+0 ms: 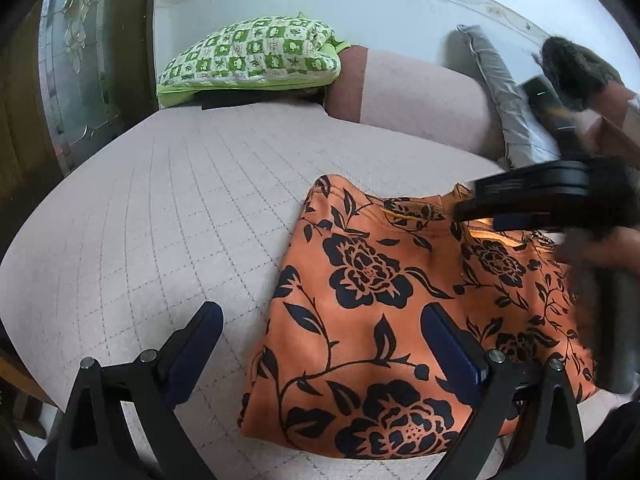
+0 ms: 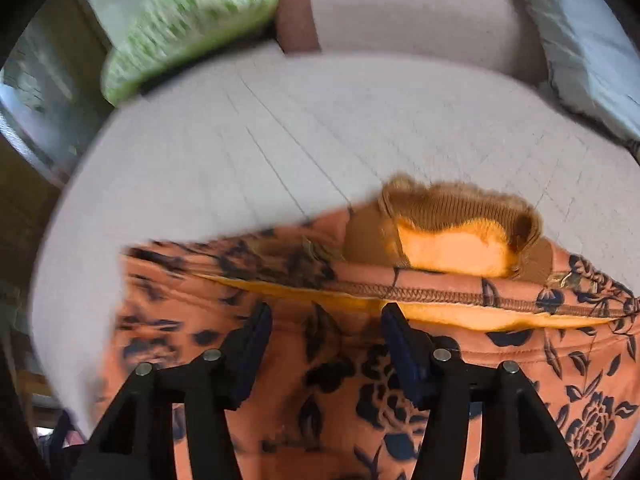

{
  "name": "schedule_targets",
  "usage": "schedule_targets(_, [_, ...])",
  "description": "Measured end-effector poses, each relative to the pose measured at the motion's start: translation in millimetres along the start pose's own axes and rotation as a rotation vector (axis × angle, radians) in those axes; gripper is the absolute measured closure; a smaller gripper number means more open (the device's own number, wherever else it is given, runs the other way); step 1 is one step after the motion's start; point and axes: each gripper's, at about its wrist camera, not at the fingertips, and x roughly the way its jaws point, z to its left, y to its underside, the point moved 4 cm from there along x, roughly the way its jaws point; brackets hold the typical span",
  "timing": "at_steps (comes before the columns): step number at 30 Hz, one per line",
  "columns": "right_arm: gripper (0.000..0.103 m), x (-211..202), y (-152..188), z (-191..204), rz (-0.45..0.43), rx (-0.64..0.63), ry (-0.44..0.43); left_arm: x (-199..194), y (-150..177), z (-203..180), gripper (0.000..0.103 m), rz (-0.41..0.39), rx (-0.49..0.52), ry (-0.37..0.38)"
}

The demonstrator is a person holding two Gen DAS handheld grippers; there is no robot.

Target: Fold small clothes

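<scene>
Left tool (image 1: 320, 348) open, empty, straddling the near left edge of the orange floral garment (image 1: 384, 304). Right tool (image 2: 326, 340) parted, nothing pinched, hovering over the garment near its ribbed collar (image 2: 460, 210). Garment lying partly folded on the quilted sofa seat (image 1: 160, 208). Judged mid-fold: next, grip an edge and carry it across, keeping layers aligned.
</scene>
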Motion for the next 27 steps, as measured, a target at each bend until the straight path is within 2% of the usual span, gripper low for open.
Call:
schedule_targets(1, [0.042, -13, 4, -2, -0.016, 0.003, 0.011, -1, 0, -2, 0.003, -0.006, 0.001, 0.005])
schedule_targets(3, [0.038, -39, 28, -16, -0.015, 0.060, -0.062, -5, 1, -7, 0.003, -0.021, 0.011, 0.004])
schedule_targets(4, [0.037, -42, 42, -20, 0.001, 0.068, -0.070, -6, 3, -9, 0.003, -0.027, 0.018, 0.001])
schedule_targets(6, [0.026, -20, 57, -22, 0.058, 0.036, -0.029, -6, 4, -16, 0.003, -0.033, 0.045, -0.007])
schedule_targets(7, [0.025, 2, 66, -25, 0.126, 0.019, 0.011, -6, 5, -19, 0.003, -0.034, 0.065, -0.012])
schedule_targets(8, [0.022, 12, 65, -30, 0.122, 0.030, 0.003, -7, 5, -20, 0.003, -0.039, 0.075, -0.019])
schedule_targets(9, [0.022, 0, 58, -32, 0.072, 0.070, -0.011, -9, 6, -21, 0.003, -0.043, 0.085, -0.030])
schedule_targets(11, [0.024, -29, 51, -35, 0.019, 0.129, -0.102, -10, 6, -25, 0.003, -0.029, 0.085, -0.023])
schedule_targets(14, [0.024, -90, 76, -58, -0.086, 0.155, -0.158, -13, 7, -38, 0.003, -0.018, 0.102, -0.010])
schedule_targets(18, [0.023, -137, 179, -130, -0.124, 0.410, -0.307, -18, 9, -62, 0.003, -0.009, 0.142, 0.027])
schedule_targets(21, [0.023, -143, 263, -185, -0.135, 0.656, -0.311, -14, 13, -83, 0.003, 0.032, 0.166, 0.061])
schedule_targets(24, [0.023, -137, 295, -233, -0.161, 0.884, -0.373, -10, 16, -102, 0.003, 0.071, 0.163, 0.092])
schedule_targets(25, [0.023, -138, 298, -244, -0.184, 0.924, -0.395, -10, 17, -107, 0.003, 0.076, 0.168, 0.092])
schedule_targets(27, [0.023, -132, 295, -258, -0.177, 0.972, -0.409, -11, 16, -118, 0.003, 0.078, 0.182, 0.094])
